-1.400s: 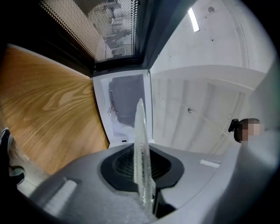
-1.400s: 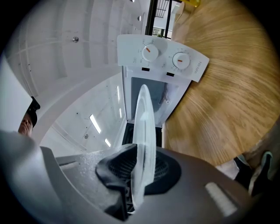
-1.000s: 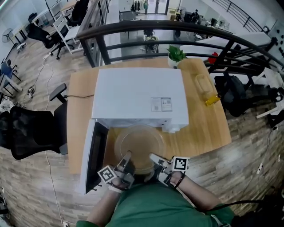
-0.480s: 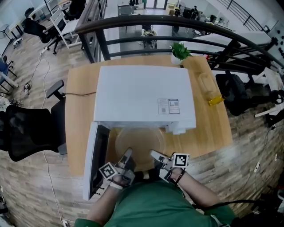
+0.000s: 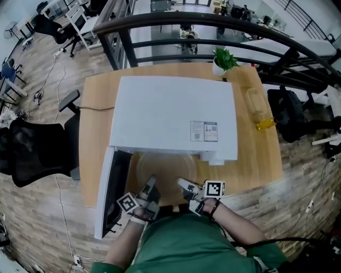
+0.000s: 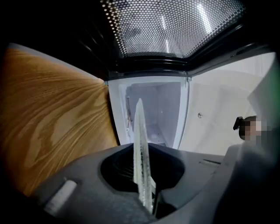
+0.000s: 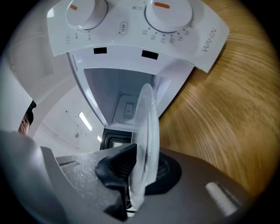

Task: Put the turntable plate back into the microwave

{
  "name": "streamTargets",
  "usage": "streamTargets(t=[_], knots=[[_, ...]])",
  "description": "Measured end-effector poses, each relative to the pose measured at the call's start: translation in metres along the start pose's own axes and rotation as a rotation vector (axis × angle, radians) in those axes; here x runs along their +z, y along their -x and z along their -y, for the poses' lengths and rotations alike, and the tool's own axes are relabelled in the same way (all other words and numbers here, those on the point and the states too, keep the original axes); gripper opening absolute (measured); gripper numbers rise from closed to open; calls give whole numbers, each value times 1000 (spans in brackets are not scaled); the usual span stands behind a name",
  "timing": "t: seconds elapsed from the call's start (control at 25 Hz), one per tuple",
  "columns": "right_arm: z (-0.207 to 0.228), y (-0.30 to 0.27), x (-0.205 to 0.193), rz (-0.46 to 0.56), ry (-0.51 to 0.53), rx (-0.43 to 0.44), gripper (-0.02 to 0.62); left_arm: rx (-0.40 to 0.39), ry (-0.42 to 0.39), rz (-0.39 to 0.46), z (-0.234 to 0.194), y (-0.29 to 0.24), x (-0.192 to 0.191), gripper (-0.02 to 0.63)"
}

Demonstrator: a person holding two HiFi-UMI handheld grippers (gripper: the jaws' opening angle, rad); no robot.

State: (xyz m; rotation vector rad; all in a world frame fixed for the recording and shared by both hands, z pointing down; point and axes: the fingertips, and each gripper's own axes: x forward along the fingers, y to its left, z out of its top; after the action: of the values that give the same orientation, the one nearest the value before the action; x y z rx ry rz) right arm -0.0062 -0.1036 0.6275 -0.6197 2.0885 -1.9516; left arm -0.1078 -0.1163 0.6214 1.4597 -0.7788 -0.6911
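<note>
The glass turntable plate (image 5: 166,176), clamped at its near rim by the left gripper (image 5: 151,185) and the right gripper (image 5: 185,186) at the mouth of the open microwave (image 5: 170,117), is best held level and slid in clear of the door (image 5: 109,197)

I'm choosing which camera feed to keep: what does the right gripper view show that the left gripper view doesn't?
Only the right gripper view shows the microwave's control panel with its two dials. Only the left gripper view shows the perforated mesh of the open door's window. Both show the glass plate edge-on, clamped between the jaws, with the microwave's white inside ahead and the wooden table to one side.
</note>
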Motion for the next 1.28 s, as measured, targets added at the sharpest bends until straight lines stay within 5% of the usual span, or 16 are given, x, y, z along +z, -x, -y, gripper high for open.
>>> streamTargets(t=[0.68, 0.84, 1.08, 1.28], knots=[[25, -15, 26, 9, 21, -20, 51, -2, 19, 23, -23, -25, 14, 35], [39, -14, 29, 9, -7, -98, 52, -1, 17, 27, -26, -31, 20, 35], [38, -22, 40, 16, 18, -68, 54, 14, 32, 36, -30, -40, 24, 35], [50, -22, 45, 29, 3, -137, 60, 20, 31, 45, -32, -45, 30, 35]])
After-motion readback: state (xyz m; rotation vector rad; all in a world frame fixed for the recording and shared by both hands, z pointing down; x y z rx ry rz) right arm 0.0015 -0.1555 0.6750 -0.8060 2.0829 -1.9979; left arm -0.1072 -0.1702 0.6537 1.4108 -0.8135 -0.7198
